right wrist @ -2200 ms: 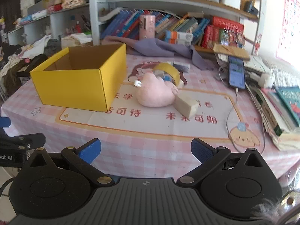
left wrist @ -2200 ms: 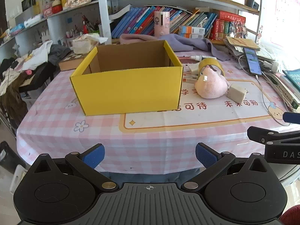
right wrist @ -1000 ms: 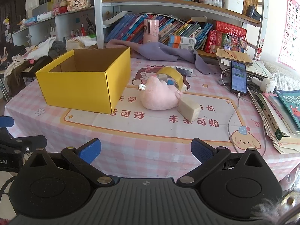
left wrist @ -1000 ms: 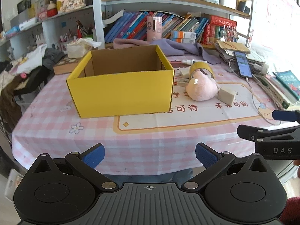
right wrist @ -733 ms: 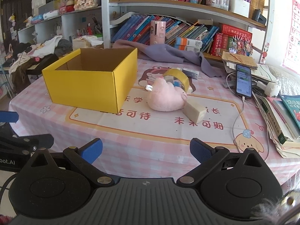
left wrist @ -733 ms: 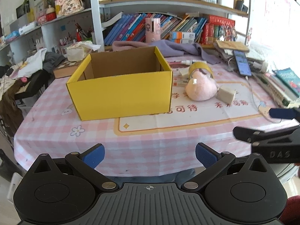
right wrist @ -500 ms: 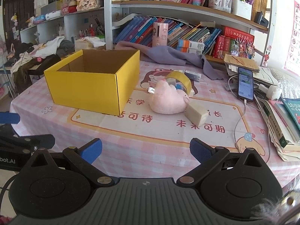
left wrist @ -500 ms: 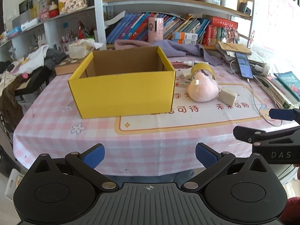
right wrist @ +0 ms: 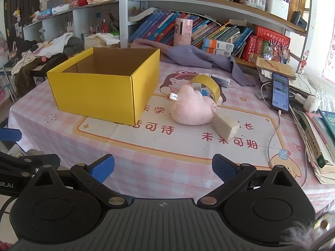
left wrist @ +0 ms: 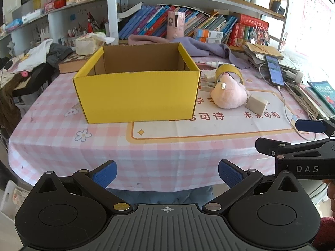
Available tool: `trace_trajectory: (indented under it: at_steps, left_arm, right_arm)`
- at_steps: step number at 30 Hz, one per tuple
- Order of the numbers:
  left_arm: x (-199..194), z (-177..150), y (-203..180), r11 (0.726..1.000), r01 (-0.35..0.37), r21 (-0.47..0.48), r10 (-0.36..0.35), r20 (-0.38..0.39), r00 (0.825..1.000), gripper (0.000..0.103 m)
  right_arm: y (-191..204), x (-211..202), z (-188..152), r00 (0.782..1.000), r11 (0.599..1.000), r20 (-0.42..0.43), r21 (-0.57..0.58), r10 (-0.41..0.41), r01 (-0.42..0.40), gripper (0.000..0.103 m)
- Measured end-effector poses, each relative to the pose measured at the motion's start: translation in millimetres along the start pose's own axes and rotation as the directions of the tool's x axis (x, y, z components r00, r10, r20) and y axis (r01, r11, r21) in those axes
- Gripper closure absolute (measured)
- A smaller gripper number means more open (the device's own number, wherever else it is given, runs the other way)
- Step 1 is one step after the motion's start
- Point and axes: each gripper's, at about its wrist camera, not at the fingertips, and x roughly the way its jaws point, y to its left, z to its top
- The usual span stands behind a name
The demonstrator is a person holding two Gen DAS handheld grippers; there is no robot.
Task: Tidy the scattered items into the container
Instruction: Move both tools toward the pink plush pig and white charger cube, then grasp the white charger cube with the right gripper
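Note:
An open yellow cardboard box (left wrist: 136,96) (right wrist: 100,93) stands on the pink checked tablecloth with nothing visible inside. To its right lie a pink plush toy (left wrist: 229,97) (right wrist: 192,109), a beige block (left wrist: 256,104) (right wrist: 226,127), a roll of yellow tape (left wrist: 229,71) (right wrist: 206,84) and small white boxes (right wrist: 219,79) behind the tape. My left gripper (left wrist: 166,172) is open at the table's near edge, holding nothing. My right gripper (right wrist: 163,168) is open over the near part of the table, in front of the plush toy and block.
A phone (right wrist: 280,92) on a charging cable and stacked books (right wrist: 318,138) fill the table's right side. A purple cloth (right wrist: 188,55) lies behind the box. Bookshelves (right wrist: 209,6) back the table. Clothes (left wrist: 35,56) pile at the left.
Both views have shifted slightly closer to the table. The box and the loose items have not moved. Both grippers stay open.

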Motion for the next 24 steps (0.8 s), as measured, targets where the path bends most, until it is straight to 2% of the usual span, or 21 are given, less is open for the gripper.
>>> trace_trajectory:
  at_steps: [3,8,24]
  left_arm:
    - [5.4,3.3,-0.7,1.000,0.021,-0.013,-0.021,0.002,1.000,0.000]
    - [21.4,9.9,-12.8,0.998,0.060,0.000,-0.060,-0.017,0.998,0.000]
    - [84.5,45.5,-67.9,0.989,0.145,0.040,-0.141,-0.085,0.986,0.000]
  right_arm:
    - [-4.1,4.6,1.6,1.000,1.000,-0.007,-0.003,-0.002,0.002,0.002]
    - [-17.6,14.8,2.3,0.999,1.000,-0.032,0.000,-0.011,0.011,0.009]
    - [-87.4,62.9,22.5,0.992,0.998,-0.113,0.024,-0.049,0.052,0.009]
